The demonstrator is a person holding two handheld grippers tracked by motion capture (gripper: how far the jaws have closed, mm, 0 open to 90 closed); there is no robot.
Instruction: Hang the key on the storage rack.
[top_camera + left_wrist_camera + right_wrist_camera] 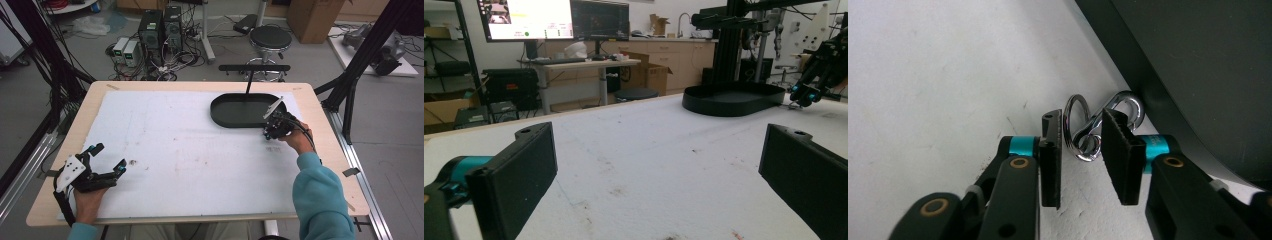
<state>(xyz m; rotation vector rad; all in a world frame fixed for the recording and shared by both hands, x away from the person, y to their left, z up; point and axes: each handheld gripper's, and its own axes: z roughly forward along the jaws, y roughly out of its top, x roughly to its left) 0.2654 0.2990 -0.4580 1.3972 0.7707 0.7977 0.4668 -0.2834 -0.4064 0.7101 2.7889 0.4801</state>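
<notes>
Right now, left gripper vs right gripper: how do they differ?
The left gripper stands wide open over bare white mat, nothing between its jaws. The right gripper is narrowed around a metal carabiner clip with ring beside the black tray, gaps visible. Both have black jaws with teal joints.

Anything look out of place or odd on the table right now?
Nothing is damaged or spilled. A small metal clip lies on the white mat against the black tray rather than in it, between the right gripper's pads. Faint stains mark the mat.
</notes>
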